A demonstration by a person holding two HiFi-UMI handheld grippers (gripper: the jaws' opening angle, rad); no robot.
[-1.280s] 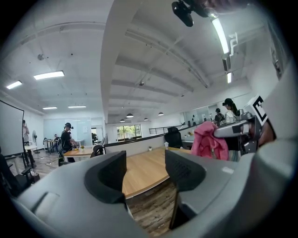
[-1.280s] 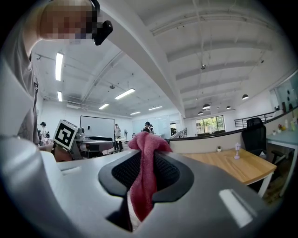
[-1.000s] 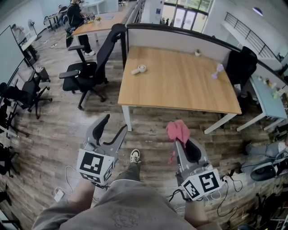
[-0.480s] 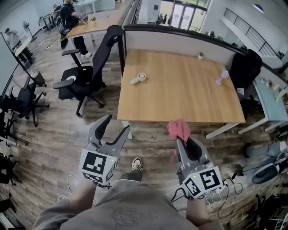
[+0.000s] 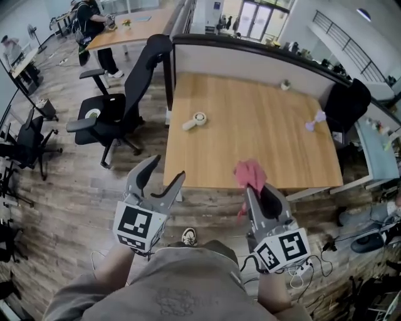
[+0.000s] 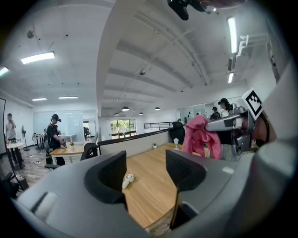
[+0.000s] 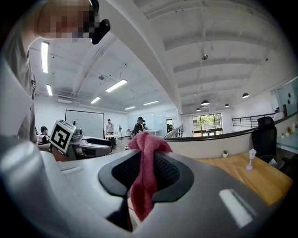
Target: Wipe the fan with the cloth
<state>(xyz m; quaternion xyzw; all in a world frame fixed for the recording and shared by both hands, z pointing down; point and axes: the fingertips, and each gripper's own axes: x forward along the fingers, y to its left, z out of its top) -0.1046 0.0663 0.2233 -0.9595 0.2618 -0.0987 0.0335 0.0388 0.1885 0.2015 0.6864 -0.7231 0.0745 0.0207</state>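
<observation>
My right gripper [image 5: 252, 190] is shut on a pink cloth [image 5: 249, 173], which bunches above the jaws and hangs down between them [image 7: 145, 179]. My left gripper [image 5: 166, 168] is open and holds nothing. Both hover just short of the front edge of a wooden table [image 5: 250, 135]. A small pale purple standing fan [image 5: 318, 118] is at the table's right side, far from both grippers. It shows beyond the right gripper [image 7: 252, 158]. A white round object with a handle [image 5: 195, 120] lies at the table's left, seen between the left jaws [image 6: 126, 180]; what it is I cannot tell.
A black office chair [image 5: 119, 106] stands left of the table. A low partition [image 5: 250, 56] runs along the table's far edge, with a small pot [image 5: 286, 84] near it. Cables and a floor unit [image 5: 369, 235] lie at right. People stand at a far desk [image 5: 94, 19].
The table has come closer and both grippers now reach its front edge. The pink cloth stays clamped in the right gripper; the left gripper stays open.
</observation>
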